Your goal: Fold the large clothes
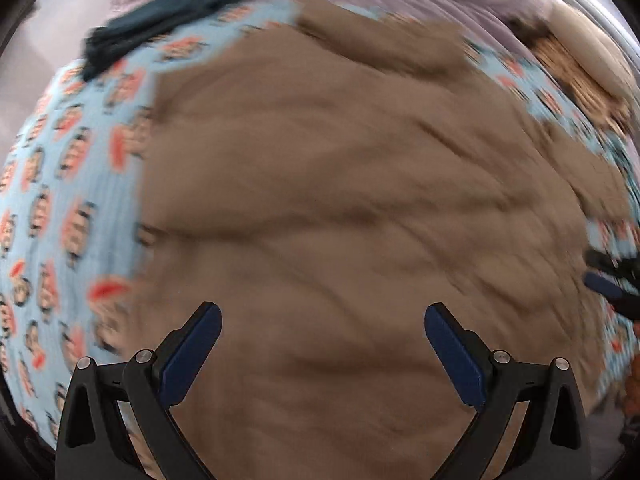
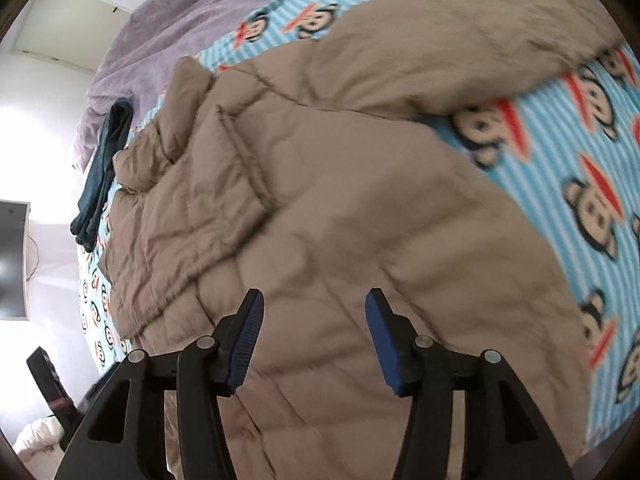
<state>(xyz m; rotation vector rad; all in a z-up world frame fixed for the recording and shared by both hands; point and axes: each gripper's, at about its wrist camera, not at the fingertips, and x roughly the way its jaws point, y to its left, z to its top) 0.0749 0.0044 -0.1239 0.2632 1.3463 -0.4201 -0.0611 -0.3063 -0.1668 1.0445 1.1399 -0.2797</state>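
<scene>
A large tan quilted jacket [image 2: 320, 184] lies spread on a bed with a light-blue monkey-print sheet [image 2: 560, 152]. One sleeve [image 2: 460, 40] stretches toward the upper right in the right wrist view. My right gripper [image 2: 314, 308] hovers over the jacket's body, jaws open, nothing between the pads. In the left wrist view the blurred jacket [image 1: 340, 200] fills the frame. My left gripper [image 1: 322, 322] stands wide open above it, holding nothing. At that view's right edge the other gripper's dark fingers [image 1: 612, 280] show.
A folded dark teal garment [image 2: 102, 176] lies near the bed's far edge, also seen blurred [image 1: 168, 28] in the left wrist view. A purple blanket [image 2: 180, 28] covers the head of the bed. A dark screen [image 2: 12, 256] stands by the white wall.
</scene>
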